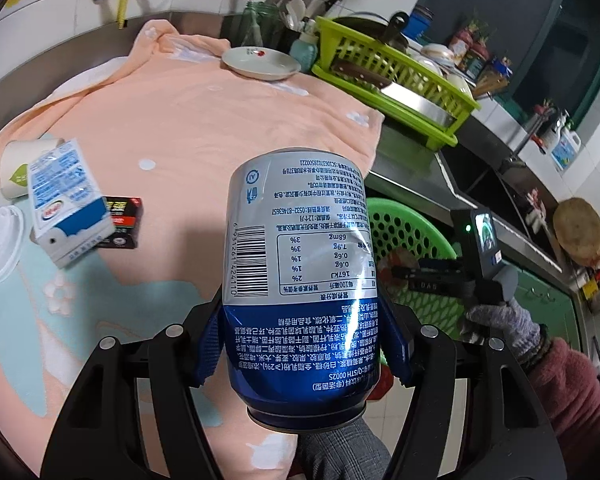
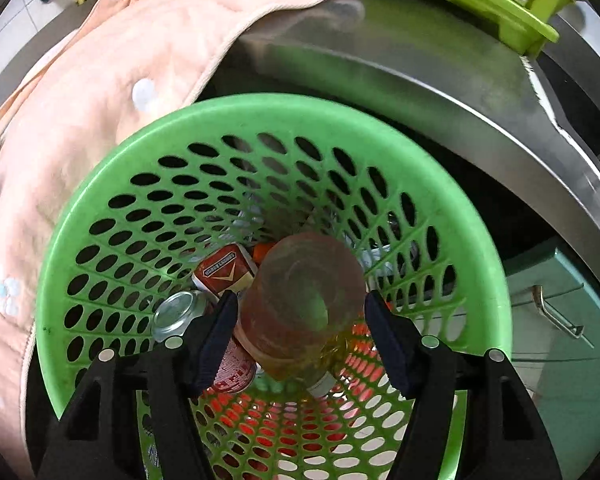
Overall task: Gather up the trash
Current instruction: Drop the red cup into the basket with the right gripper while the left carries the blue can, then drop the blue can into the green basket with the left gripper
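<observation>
Can (image 1: 300, 280) clamped in left gripper (image 1: 304, 344); bottle (image 2: 300, 308) in right gripper (image 2: 300, 340).

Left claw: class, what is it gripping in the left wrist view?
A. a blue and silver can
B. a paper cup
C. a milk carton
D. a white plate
A: the left claw has its blue pads pressed on the can; the carton lies on the cloth.

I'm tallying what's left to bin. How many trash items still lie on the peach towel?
4: a paper cup, a milk carton leaning over a small black box, and a plastic lid at the left edge. More may be hidden.
</observation>
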A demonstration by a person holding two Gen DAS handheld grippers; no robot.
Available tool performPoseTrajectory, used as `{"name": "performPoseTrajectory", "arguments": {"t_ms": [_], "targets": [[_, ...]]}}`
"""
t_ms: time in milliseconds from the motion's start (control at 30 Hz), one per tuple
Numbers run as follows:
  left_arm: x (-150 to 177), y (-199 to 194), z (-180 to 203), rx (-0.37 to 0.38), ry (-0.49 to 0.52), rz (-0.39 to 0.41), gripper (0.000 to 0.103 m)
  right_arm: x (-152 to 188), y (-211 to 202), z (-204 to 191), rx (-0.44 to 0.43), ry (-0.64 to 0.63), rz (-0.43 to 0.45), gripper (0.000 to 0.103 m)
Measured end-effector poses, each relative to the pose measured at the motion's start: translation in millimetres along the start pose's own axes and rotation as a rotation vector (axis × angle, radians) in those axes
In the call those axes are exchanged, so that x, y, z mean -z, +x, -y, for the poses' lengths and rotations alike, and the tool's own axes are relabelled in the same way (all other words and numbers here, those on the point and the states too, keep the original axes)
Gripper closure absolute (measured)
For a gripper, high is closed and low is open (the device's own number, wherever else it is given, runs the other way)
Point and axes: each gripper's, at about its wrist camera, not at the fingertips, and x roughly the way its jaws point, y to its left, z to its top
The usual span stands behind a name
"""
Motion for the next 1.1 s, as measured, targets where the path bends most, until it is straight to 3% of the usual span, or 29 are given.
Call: {"name": "performPoseTrajectory", "arguments": {"t_ms": [267,333,533,633,1100], "targets": [[1,20,30,0.044,0.058,-0.043,0.038,4,-38,22,-0.023,0.02,0.092,0.036],[1,31,42,0.055,0.076,-0.066,0.038,12,-63,26,-0.048,0.035,0.16,0.031],[4,70,80,0.1,0.135,-0.139,0.038,39,-125,36,0.004,0.037,0.363,0.012],[7,96,100,0.099,0.184,-0.185,0.038,51,-148,45,0.02,0.052,0.419,0.01],[40,196,160,0.096,0.389,-0.411,0.038,83,-161,63,-0.053,0.119,0.497,0.01]]}}
